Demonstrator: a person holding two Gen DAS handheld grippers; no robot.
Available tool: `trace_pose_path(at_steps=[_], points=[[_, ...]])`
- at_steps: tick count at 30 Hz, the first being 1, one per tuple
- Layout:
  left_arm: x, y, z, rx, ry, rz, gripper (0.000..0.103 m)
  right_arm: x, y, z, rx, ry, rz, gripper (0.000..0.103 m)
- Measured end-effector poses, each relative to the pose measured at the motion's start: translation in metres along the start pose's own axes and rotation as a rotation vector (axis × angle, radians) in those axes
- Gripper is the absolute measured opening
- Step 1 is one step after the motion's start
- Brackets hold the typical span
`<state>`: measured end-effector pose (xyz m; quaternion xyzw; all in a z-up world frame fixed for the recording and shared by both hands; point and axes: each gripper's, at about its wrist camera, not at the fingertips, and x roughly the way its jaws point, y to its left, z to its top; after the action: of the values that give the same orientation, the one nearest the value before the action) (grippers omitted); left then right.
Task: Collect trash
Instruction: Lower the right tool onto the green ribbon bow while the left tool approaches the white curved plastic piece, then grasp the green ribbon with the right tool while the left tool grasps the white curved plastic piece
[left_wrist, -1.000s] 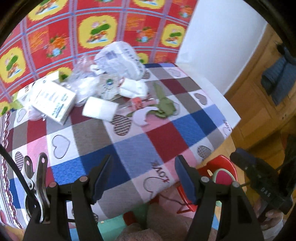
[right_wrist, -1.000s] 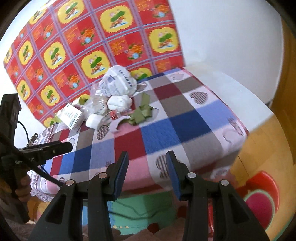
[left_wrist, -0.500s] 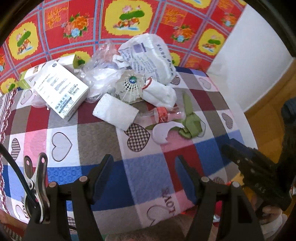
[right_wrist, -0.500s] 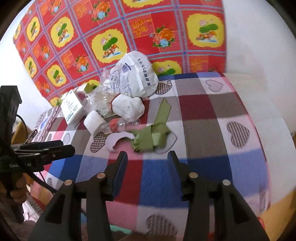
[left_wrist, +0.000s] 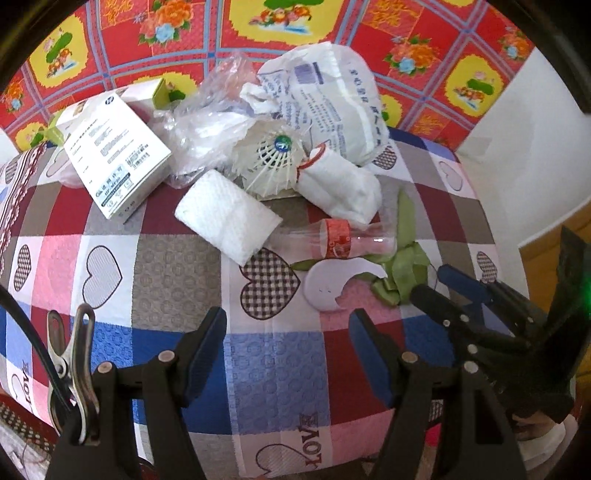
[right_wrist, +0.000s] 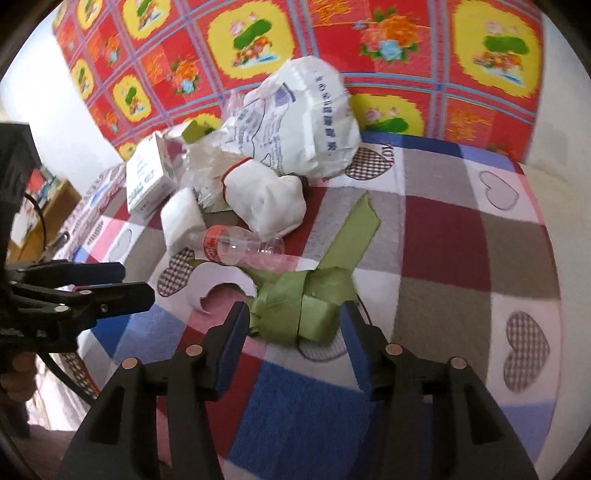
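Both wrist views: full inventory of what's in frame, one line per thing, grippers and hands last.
Printed bag: one, white with blue print, back of pile.
Clear plastic wrap: one, crumpled, left of bag.
Box: one, white, printed, left of pile.
Shuttlecock: one, white feathers, pile centre.
Cloth bundle: one, white, red band, beside shuttlecock.
Paper roll: one, white, front of pile.
Bottle: one, clear, red label, lying down.
Card piece: one, white, curved, before bottle.
Ribbon: one, green, tangled, between right fingers, untouched.
Checked cloth: heart pattern, under everything.
Left gripper: open, empty.
Right gripper: jaws opening, straddling ribbon.
Hand: on left gripper's grip.
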<state>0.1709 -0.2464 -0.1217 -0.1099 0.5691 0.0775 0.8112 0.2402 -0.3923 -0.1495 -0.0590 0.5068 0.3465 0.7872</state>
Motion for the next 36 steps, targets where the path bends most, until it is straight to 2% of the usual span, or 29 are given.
trace_pose_path(at_steps=[2, 4, 5, 8, 22, 30, 34, 36], points=[[0.003, 0.000, 0.001, -0.017, 0.005, 0.009, 0.072, 0.007, 0.001, 0.000, -0.035, 0.013, -0.018, 0.050], [0.006, 0.001, 0.002, -0.034, 0.008, 0.014, 0.072, 0.009, -0.002, -0.001, -0.041, 0.015, -0.017, 0.036], [0.006, 0.000, 0.002, -0.039, 0.008, 0.016, 0.072, 0.009, -0.004, -0.001, -0.035, 0.017, -0.008, 0.024], [0.011, -0.002, 0.006, -0.049, 0.009, 0.025, 0.072, 0.007, -0.010, -0.003, -0.021, 0.022, 0.029, 0.014], [0.053, -0.038, 0.018, 0.020, 0.062, 0.033, 0.071, 0.005, -0.024, -0.008, -0.015, 0.028, 0.082, 0.013], [0.063, -0.055, 0.016, 0.121, 0.023, 0.116, 0.069, 0.005, -0.026, -0.007, -0.031, 0.035, 0.106, 0.013], [0.065, -0.060, 0.016, 0.140, 0.014, 0.117, 0.060, 0.005, -0.027, -0.006, -0.035, 0.038, 0.110, 0.013], [0.064, -0.058, 0.016, 0.135, 0.005, 0.115, 0.048, 0.005, -0.027, -0.007, -0.037, 0.035, 0.114, 0.013]])
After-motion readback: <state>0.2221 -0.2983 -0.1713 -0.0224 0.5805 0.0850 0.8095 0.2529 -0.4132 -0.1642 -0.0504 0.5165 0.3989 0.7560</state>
